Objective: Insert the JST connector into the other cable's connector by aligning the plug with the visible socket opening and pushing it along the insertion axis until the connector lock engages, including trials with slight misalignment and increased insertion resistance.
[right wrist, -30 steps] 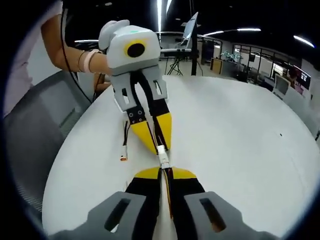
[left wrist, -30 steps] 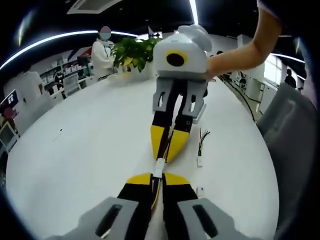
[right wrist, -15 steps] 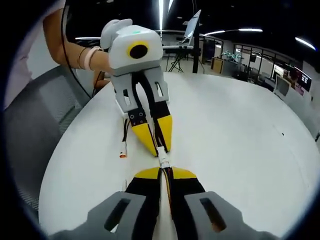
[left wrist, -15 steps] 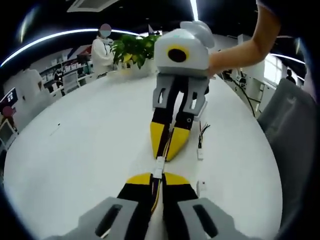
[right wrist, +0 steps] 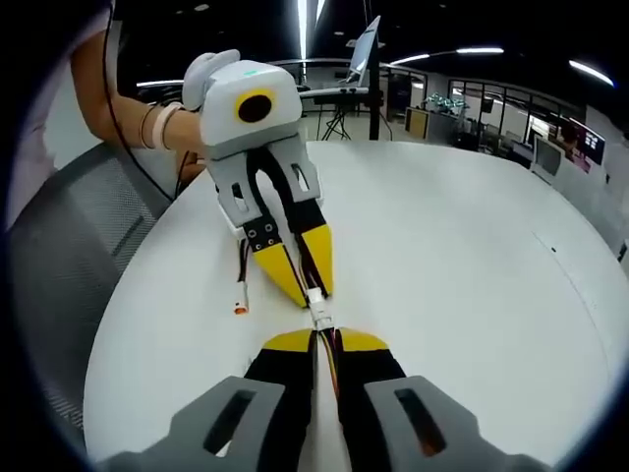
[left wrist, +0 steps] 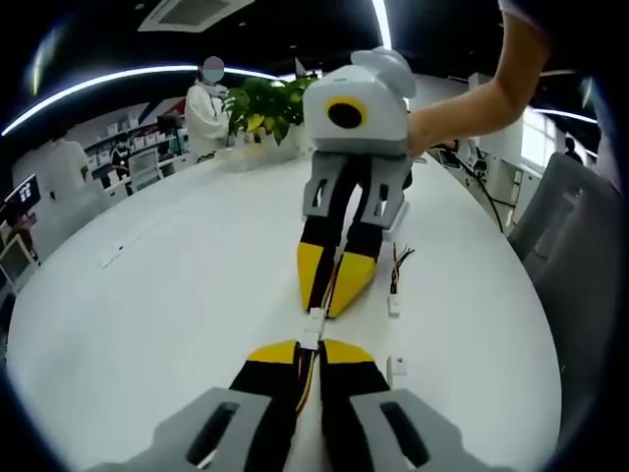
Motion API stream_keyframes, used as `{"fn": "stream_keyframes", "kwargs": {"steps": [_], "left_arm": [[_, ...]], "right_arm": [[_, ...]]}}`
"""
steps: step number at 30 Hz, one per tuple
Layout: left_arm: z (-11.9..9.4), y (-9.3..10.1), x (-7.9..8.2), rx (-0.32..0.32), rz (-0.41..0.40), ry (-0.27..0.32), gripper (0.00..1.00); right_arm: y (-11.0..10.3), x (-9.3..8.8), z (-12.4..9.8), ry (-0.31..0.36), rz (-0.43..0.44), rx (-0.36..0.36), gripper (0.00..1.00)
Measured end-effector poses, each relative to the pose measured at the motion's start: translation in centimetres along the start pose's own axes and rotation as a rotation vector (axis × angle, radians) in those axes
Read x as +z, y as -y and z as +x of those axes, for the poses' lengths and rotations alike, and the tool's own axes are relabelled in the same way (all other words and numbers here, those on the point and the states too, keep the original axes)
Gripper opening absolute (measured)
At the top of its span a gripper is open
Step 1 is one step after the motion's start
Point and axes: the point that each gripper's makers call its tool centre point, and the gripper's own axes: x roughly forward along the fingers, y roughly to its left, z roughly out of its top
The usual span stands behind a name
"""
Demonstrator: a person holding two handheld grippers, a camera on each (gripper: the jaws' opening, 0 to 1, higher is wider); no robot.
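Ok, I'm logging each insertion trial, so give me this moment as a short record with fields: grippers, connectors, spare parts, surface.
left gripper: shut on its cable, tips facing the other gripper
right gripper: shut on its cable, tips facing the other gripper
connectors: white, end to end between the two pairs of tips; whether the lock is engaged cannot be told
spare cable: lies on the table beside the right gripper, untouched
loose white connector: on the table near the left gripper's tips
table: white, round
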Motion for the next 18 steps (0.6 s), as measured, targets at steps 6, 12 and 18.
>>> {"fn": "stream_keyframes", "kwargs": {"steps": [6, 12, 18], "left_arm": [[-0.3, -0.2, -0.3, -0.008, -0.057, 0.004, 0.06], [-0.6, 0.0, 0.0, -0.006, -0.057, 0.000, 0.08], [-2.0, -0.3, 1.5, 0.030, -0.034, 0.039, 0.08]], "right_arm": [[-0.3, 0.2, 0.0, 0.012, 0.025, -0.022, 0.05], [-0.3, 0.7, -0.7, 0.024, 0.046, -0.061, 0.09], [-0.4, 0.8, -1.9, 0.007, 0.049, -0.097, 0.10]]}}
